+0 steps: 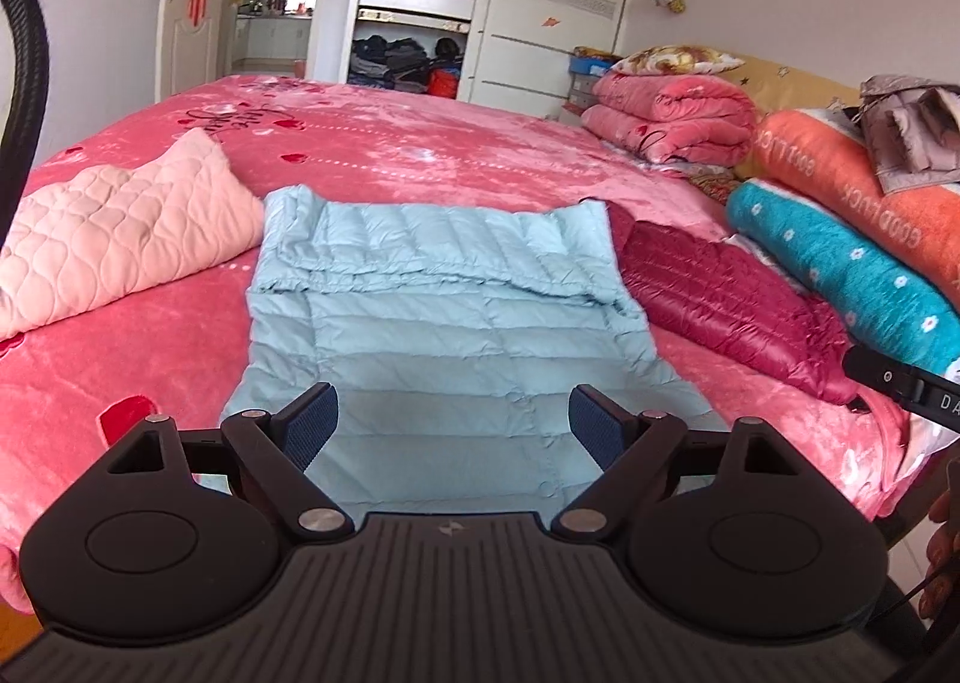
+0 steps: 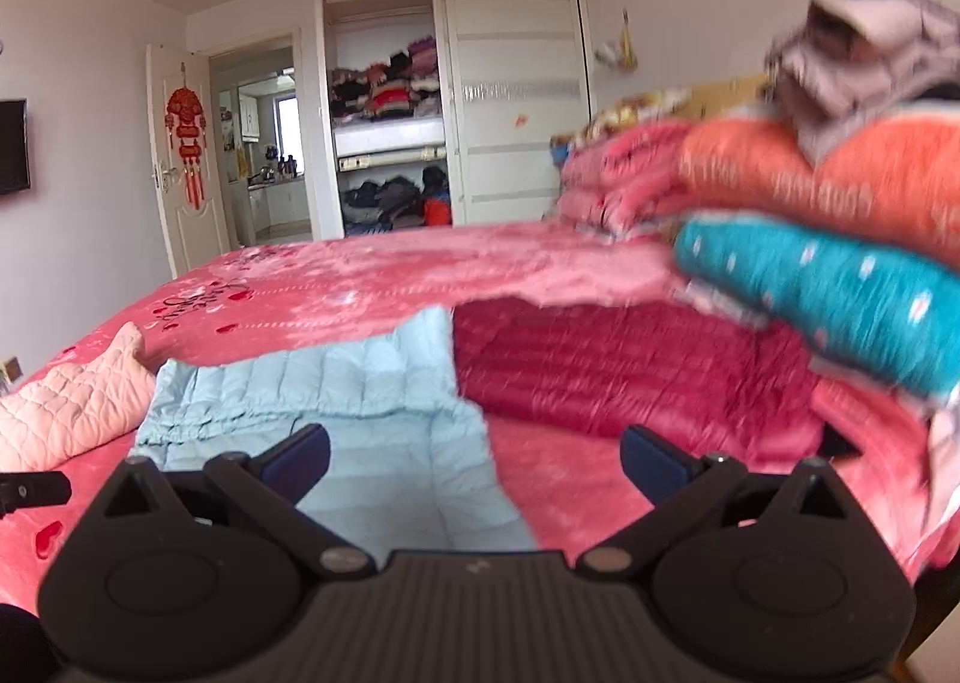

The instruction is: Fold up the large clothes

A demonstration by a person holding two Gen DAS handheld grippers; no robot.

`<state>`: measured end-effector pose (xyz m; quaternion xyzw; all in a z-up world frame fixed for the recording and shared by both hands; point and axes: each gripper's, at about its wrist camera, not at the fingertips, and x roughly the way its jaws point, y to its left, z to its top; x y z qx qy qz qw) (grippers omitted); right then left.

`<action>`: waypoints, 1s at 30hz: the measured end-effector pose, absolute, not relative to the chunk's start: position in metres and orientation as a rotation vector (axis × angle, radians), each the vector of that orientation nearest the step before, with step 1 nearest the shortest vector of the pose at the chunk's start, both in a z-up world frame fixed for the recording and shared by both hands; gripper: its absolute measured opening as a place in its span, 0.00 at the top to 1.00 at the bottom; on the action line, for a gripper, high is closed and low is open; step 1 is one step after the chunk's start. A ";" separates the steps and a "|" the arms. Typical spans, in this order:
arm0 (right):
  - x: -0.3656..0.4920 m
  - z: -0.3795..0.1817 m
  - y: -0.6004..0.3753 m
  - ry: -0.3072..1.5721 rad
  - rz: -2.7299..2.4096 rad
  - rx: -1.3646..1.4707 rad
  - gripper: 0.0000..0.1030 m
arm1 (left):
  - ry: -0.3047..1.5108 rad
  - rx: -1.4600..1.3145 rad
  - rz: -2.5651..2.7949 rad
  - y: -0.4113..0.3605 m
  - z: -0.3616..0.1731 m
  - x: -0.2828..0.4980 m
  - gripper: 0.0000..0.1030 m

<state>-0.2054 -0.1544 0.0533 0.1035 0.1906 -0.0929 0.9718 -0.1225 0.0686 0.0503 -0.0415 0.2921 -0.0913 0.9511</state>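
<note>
Black tool (image 1: 453,419) with ribbed blue pads (image 1: 309,428)

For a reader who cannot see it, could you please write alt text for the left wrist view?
The open left gripper hovers over a partly folded light blue down jacket on a pink bed, holding nothing. A pale pink quilted garment lies left, a dark red jacket right.

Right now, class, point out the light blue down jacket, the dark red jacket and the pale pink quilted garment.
light blue down jacket (image 1: 444,299), left wrist view, middle panel
dark red jacket (image 1: 726,287), left wrist view, centre
pale pink quilted garment (image 1: 120,227), left wrist view, top surface
</note>
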 end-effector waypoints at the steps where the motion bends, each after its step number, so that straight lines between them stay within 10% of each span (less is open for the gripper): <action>1: -0.202 0.045 -0.156 0.401 -0.181 0.244 0.01 | 0.602 -0.074 -0.175 0.069 0.047 -0.126 0.00; 30: -0.139 -0.056 -0.207 0.754 -0.003 0.488 0.09 | 0.860 -0.312 0.088 0.152 -0.019 -0.055 0.01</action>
